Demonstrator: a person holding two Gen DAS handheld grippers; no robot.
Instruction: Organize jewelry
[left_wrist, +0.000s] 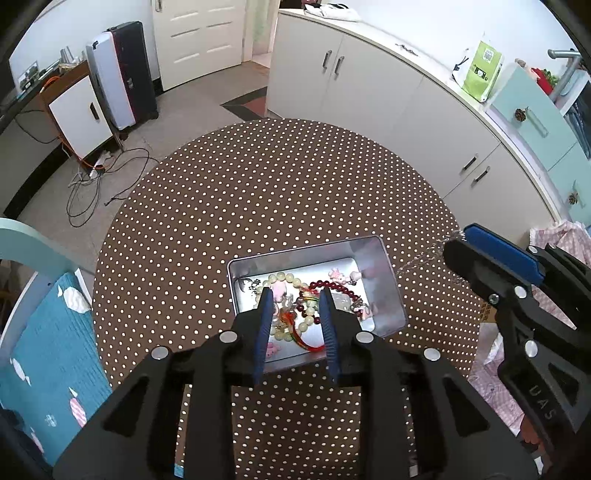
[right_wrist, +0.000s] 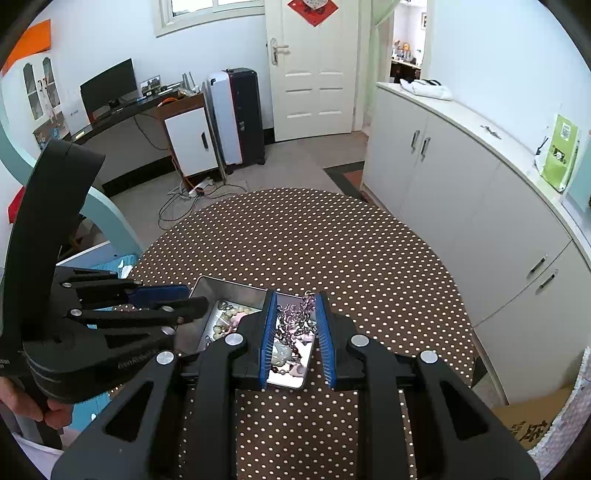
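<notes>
Left wrist view: tin (left_wrist: 384, 258) on dotted worktop (left_wrist: 258, 192), long axis left to right, holding beads (left_wrist: 291, 280). Left gripper (left_wrist: 295, 295) directly above, fingers narrowly apart, empty. Right gripper (left_wrist: 458, 243) at right, trailing a chain (left_wrist: 424, 258).

Right wrist view: right gripper (right_wrist: 295, 299), fingers narrow, pinching chain (right_wrist: 308, 299) over tin's (right_wrist: 207, 295) right end.
</notes>
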